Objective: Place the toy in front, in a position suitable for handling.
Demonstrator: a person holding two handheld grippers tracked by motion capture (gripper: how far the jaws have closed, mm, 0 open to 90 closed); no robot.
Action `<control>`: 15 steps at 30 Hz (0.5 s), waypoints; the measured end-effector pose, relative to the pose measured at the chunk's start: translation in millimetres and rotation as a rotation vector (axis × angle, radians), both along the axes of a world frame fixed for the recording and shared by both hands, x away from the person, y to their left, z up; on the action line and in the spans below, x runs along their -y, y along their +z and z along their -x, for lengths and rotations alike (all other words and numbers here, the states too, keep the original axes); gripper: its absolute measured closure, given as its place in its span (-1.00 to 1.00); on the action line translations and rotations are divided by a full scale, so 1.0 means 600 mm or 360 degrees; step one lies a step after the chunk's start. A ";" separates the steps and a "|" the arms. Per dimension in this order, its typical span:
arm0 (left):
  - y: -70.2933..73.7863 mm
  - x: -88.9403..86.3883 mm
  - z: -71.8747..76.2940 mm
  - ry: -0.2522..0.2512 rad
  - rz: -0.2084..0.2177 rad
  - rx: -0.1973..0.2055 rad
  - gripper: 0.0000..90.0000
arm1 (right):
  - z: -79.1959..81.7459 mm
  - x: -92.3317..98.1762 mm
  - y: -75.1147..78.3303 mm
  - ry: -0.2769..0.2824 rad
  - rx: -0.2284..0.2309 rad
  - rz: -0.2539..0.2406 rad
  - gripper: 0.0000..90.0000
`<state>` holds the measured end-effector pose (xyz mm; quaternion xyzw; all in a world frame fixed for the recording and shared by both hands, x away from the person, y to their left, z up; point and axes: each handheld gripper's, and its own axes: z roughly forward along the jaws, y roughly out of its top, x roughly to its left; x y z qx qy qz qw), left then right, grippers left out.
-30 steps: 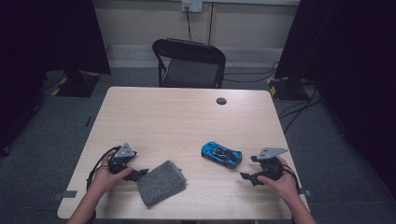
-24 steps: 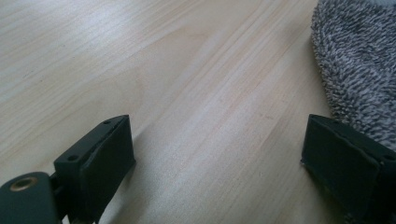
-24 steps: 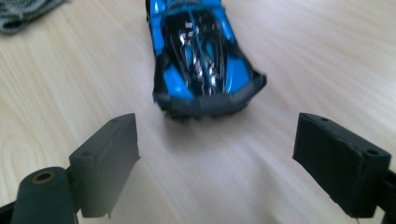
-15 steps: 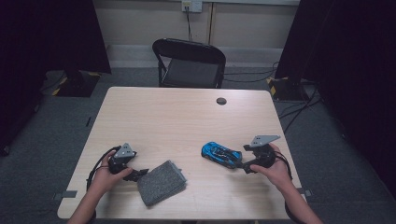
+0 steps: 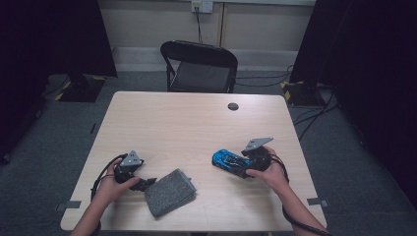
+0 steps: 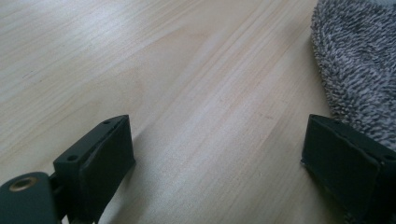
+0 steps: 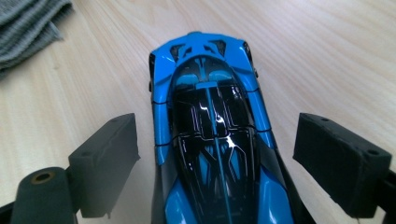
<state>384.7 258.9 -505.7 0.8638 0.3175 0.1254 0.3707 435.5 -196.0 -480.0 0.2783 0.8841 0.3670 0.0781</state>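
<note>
A blue and black toy car [image 5: 229,161] [image 7: 212,135] lies on the wooden table [image 5: 196,123] at the right front. My right gripper [image 5: 244,167] [image 7: 219,163] is open, its two jaws standing on either side of the car's body with gaps on both sides. A grey fuzzy cloth [image 5: 169,191] [image 6: 359,70] lies at the left front. My left gripper [image 5: 147,183] [image 6: 224,154] is open and low over bare wood, its right jaw at the cloth's edge.
A small dark round thing [image 5: 233,106] sits near the table's far edge. A black folding chair [image 5: 199,66] stands behind the table. The cloth's corner [image 7: 28,23] lies beyond the car in the right gripper view.
My right gripper has moved left and forward up to the toy car, and its jaws now straddle the car. The left gripper and the cloth stay as they were.
</note>
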 end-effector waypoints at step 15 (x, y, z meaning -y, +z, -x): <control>0.000 0.000 0.000 -0.0004 -0.0003 -0.0002 -0.83 | -0.007 -0.035 -0.025 -0.0008 0.0007 0.0150 -0.68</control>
